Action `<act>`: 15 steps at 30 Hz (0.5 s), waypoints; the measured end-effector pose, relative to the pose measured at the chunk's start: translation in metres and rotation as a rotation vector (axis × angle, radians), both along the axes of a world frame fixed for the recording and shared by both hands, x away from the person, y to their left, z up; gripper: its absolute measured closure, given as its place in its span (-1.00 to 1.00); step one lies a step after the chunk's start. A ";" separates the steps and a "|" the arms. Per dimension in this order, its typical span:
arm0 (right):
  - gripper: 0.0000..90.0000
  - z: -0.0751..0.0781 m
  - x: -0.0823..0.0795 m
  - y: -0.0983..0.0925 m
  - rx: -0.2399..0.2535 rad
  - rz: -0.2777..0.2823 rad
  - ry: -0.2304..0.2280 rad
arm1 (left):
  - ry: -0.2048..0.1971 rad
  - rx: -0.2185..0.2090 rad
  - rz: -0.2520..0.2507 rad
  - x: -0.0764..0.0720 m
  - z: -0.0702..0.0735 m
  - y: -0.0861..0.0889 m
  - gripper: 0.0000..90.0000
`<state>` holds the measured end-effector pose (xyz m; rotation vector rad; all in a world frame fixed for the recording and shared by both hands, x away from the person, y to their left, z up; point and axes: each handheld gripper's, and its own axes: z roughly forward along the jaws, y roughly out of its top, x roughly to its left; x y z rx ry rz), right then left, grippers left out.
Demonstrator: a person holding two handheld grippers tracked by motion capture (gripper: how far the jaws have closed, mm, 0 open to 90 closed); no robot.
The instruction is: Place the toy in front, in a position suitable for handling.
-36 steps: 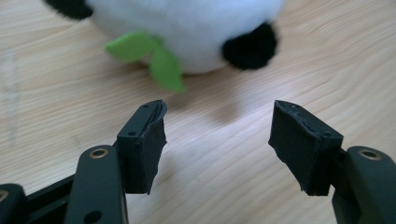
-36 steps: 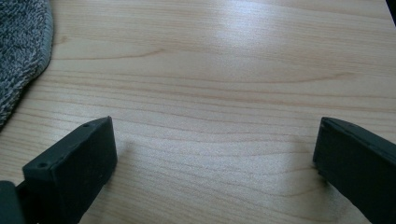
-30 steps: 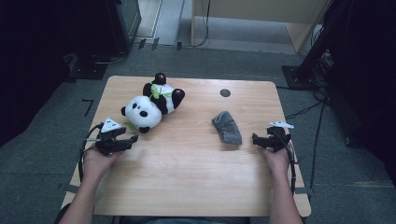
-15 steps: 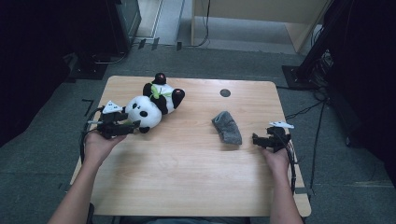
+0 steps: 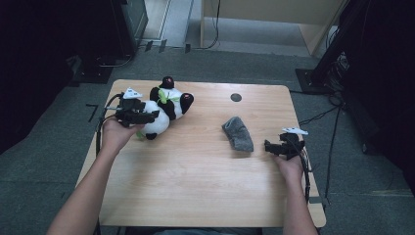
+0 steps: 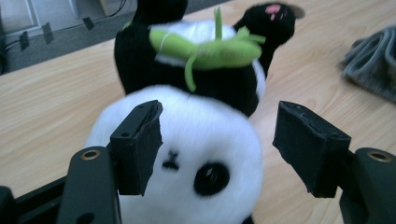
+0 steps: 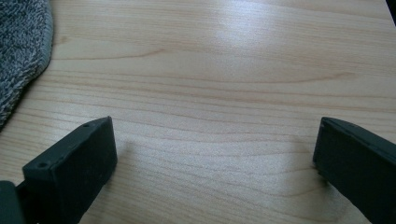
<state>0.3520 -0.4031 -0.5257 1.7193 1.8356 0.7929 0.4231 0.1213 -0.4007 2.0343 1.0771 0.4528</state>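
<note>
Here the left gripper (image 5: 151, 116) hovers over the white head of the panda toy (image 6: 187, 154), which lies near the far left corner of the table (image 5: 195, 196). Its jaws have just been opening and stand apart on either side of the head, which sits between them; the pads do not press on it. The right gripper (image 5: 268, 146) rests near the right edge, jaws wide with bare wood between them. A grey sock (image 5: 238, 134) lies just beside it, toward the middle.
</note>
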 end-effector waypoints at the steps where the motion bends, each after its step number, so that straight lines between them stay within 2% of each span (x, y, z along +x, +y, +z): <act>1: -1.00 0.000 0.000 0.000 0.000 0.000 0.000 | -0.001 -0.003 0.002 0.003 0.001 -0.003 -0.30; 4: -1.00 0.000 0.000 0.000 0.000 0.000 0.000 | -0.012 0.000 0.005 0.010 0.002 -0.012 -0.29; 9: -1.00 0.000 0.000 0.000 0.000 0.001 0.000 | -0.002 0.011 0.011 0.022 -0.001 -0.026 -0.29; 11: -1.00 0.000 0.000 0.000 0.000 0.002 0.001 | -0.018 0.008 0.020 0.025 -0.003 -0.030 -0.29; 13: -1.00 0.000 0.000 0.000 0.000 0.001 0.000 | -0.011 0.001 0.036 0.029 -0.007 -0.033 -0.27; 15: -1.00 0.000 0.000 0.000 0.000 0.001 0.000 | 0.012 -0.004 0.046 0.032 -0.013 -0.036 -0.27</act>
